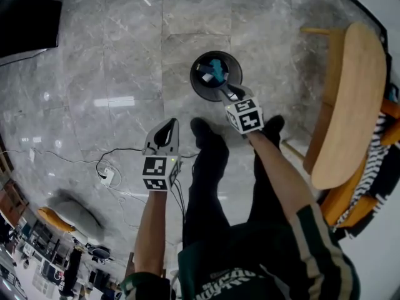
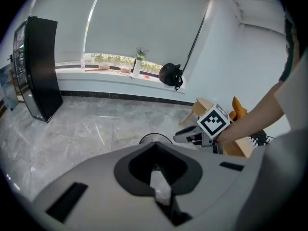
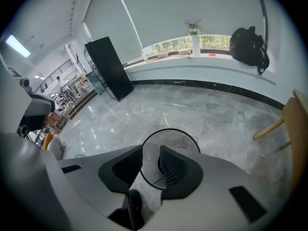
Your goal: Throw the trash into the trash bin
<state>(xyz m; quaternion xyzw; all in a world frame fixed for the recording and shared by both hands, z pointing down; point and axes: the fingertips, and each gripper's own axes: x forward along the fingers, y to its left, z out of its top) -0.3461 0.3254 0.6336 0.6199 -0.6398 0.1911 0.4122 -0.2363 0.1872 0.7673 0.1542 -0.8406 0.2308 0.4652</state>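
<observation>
A round black mesh trash bin point(image 1: 201, 86) stands on the grey marble floor ahead of the person's feet, with a teal piece of trash point(image 1: 217, 68) and something white inside it. My right gripper point(image 1: 225, 92) hangs over the bin's near rim, jaws open and nothing between them; in the right gripper view the bin point(image 3: 169, 139) shows through the gap of that gripper point(image 3: 150, 167). My left gripper point(image 1: 167, 129) is lower left of the bin, well short of it, shut on a white crumpled scrap point(image 2: 161, 187). The bin's rim point(image 2: 154, 137) peeks over its jaws.
A round wooden table point(image 1: 347, 102) and an orange chair with striped cloth point(image 1: 375, 167) stand to the right. The person's black shoes point(image 1: 206, 136) are just below the bin. A cable and power strip point(image 1: 107, 177) lie at left; a black cabinet point(image 1: 28, 24) stands at top left.
</observation>
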